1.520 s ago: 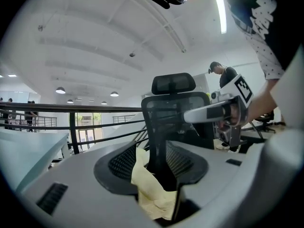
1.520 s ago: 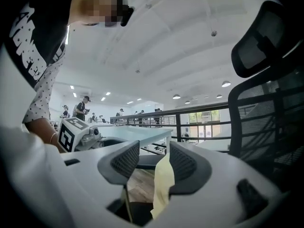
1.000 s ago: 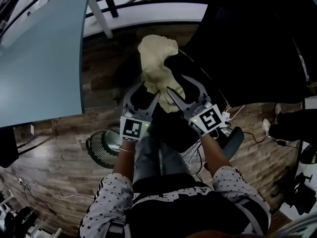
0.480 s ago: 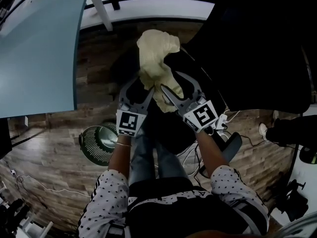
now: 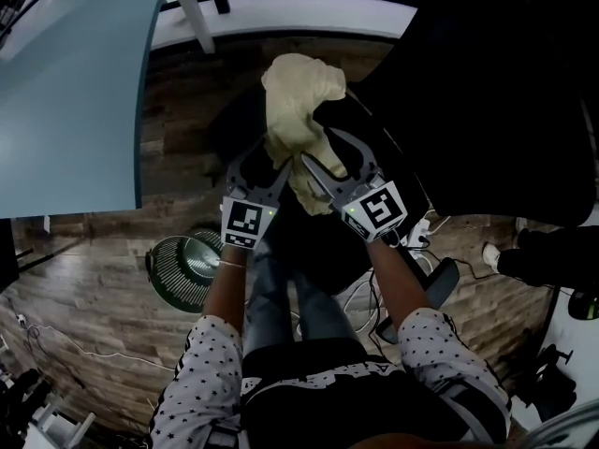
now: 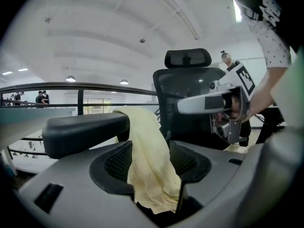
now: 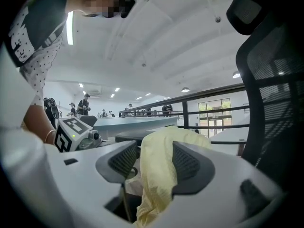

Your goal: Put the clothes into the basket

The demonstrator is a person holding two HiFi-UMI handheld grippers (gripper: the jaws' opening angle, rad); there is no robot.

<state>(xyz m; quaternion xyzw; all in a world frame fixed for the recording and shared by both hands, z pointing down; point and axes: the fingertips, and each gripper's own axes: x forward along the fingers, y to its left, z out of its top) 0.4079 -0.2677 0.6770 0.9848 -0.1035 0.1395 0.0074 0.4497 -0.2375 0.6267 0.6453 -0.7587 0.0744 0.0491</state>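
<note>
A pale yellow cloth hangs over the black armrest of an office chair. Its lower end drops between both grippers. My left gripper is open and its jaws have just been opening. The cloth hangs loosely between its pads, which do not press on it. My right gripper is open too and has also just been opening. There the cloth drapes down across the gap and over one pad. A round mesh basket stands on the wooden floor, below and left of the left gripper.
The black office chair fills the upper right, with its backrest behind the cloth. A blue-grey table takes up the upper left. Cables lie on the floor by the person's legs. A railing runs along the far side.
Both grippers have sunk a little along the hanging cloth. Their jaws stand slightly wider than before. The cloth stays draped on the armrest.
</note>
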